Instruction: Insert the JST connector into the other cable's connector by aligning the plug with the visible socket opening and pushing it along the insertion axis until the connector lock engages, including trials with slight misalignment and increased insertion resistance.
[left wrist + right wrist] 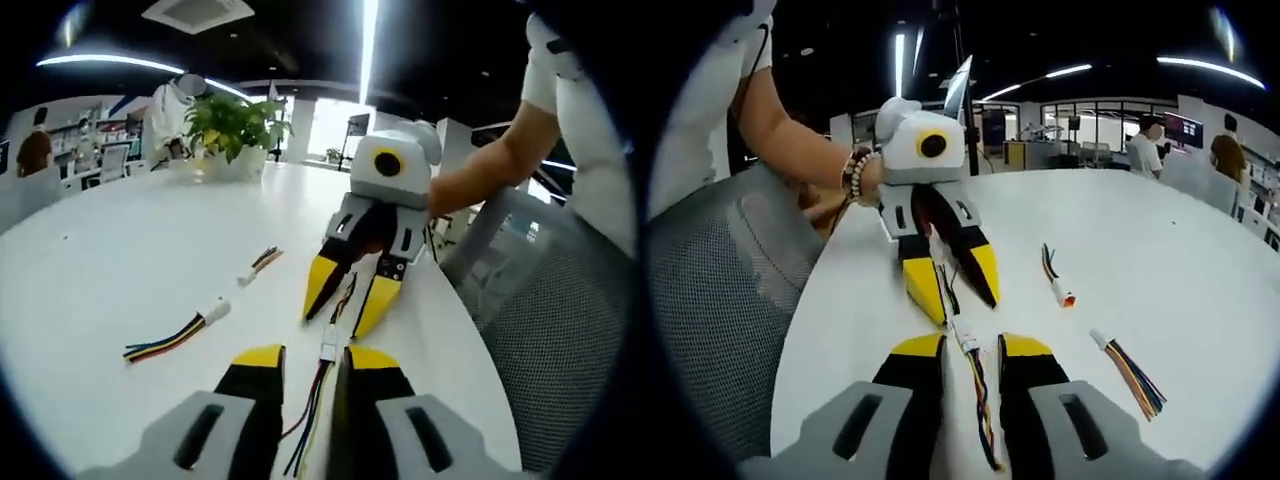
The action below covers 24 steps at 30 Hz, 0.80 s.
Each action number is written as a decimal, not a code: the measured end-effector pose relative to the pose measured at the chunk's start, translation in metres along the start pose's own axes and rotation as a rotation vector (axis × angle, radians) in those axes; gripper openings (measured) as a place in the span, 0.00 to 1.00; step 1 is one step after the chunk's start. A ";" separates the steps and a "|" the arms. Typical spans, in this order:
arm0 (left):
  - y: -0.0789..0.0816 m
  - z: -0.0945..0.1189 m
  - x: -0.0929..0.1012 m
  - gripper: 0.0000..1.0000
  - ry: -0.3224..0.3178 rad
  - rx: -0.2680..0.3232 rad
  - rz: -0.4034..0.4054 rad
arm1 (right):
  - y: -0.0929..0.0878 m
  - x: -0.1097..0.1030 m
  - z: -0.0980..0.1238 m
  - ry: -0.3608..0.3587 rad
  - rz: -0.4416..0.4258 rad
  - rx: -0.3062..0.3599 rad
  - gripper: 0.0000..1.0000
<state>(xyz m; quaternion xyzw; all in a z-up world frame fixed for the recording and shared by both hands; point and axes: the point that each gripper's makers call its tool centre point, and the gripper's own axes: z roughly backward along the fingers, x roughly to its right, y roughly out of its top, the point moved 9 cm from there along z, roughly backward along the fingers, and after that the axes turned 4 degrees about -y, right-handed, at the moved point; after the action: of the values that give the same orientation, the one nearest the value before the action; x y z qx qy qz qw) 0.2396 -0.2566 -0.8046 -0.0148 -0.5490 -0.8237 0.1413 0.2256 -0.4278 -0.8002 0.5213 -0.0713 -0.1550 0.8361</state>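
Note:
Two thin multi-wire cables meet at a small white JST connector (328, 351) (963, 333) lying on the white table (120, 260) (1160, 240). I cannot tell whether the lock has engaged. My left gripper (315, 352) (967, 311) and right gripper (972, 342) (334, 325) face each other tip to tip over this joint. Each gripper's yellow jaws stand apart, wider than the wires that run between them. Coloured wires (305, 430) trail back under the left jaws, and others (982, 410) under the right jaws.
Two loose cables lie on the table: one with a white plug (216, 312) (1101, 340) and striped wires, and a shorter one (256, 268) (1058, 277). A grey mesh chair (570, 330) (720, 300) stands at the table's edge. A potted plant (235, 125) sits far back.

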 end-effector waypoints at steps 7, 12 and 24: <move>0.011 0.017 -0.011 0.18 0.045 0.046 -0.007 | 0.010 0.018 0.009 -0.055 0.009 0.034 0.18; 0.023 0.026 -0.020 0.19 0.071 0.069 -0.037 | 0.015 0.031 0.013 -0.091 -0.004 0.055 0.18; 0.034 0.018 -0.042 0.26 0.052 -0.006 -0.115 | 0.013 0.057 0.014 -0.121 0.024 0.022 0.21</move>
<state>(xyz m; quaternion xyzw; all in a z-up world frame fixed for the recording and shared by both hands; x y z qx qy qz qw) 0.2861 -0.2436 -0.7745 0.0378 -0.5428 -0.8320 0.1080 0.2779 -0.4530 -0.7844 0.5191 -0.1299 -0.1754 0.8264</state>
